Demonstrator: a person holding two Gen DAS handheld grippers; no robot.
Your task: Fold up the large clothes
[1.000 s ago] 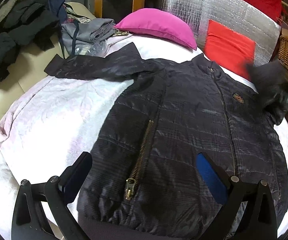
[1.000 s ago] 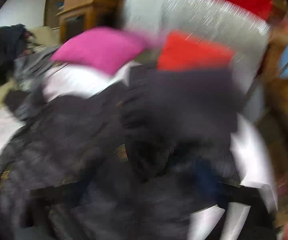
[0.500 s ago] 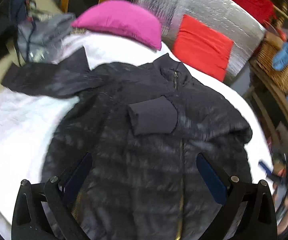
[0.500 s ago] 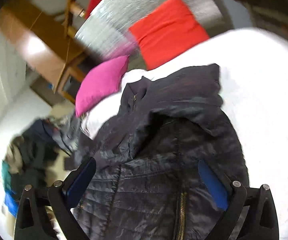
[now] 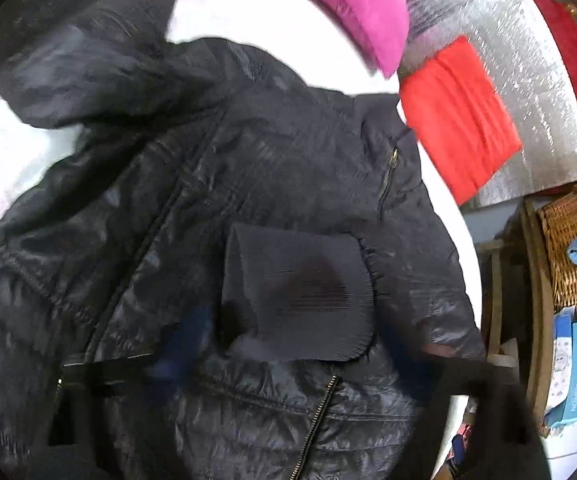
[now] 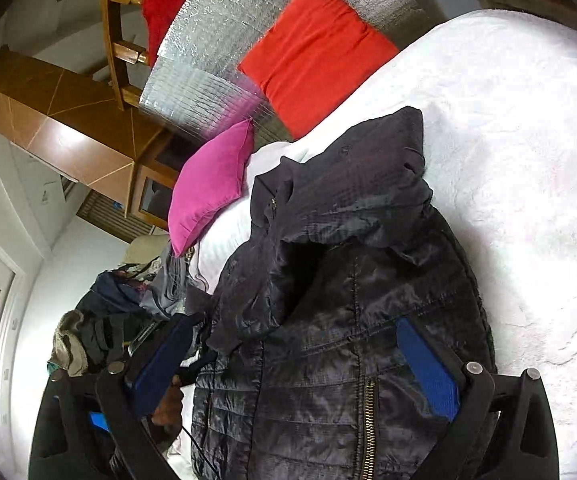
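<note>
Left gripper (image 5: 288,360) dropped closer to the jacket (image 5: 248,200), its cuff (image 5: 300,296) folded across the chest. Blur hid the left jaws, can't tell. Right gripper (image 6: 292,364) stayed spread wide.

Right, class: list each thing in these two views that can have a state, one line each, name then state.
jacket: spread flat on the bed, front up, zip closed.
right sleeve: folded across the chest, cuff on top.
left sleeve: stretched outward, unfolded.
right gripper: jaws open, empty.
left gripper: blurred; jaws look open.
pink pillow: lying at the bed's head.
</note>
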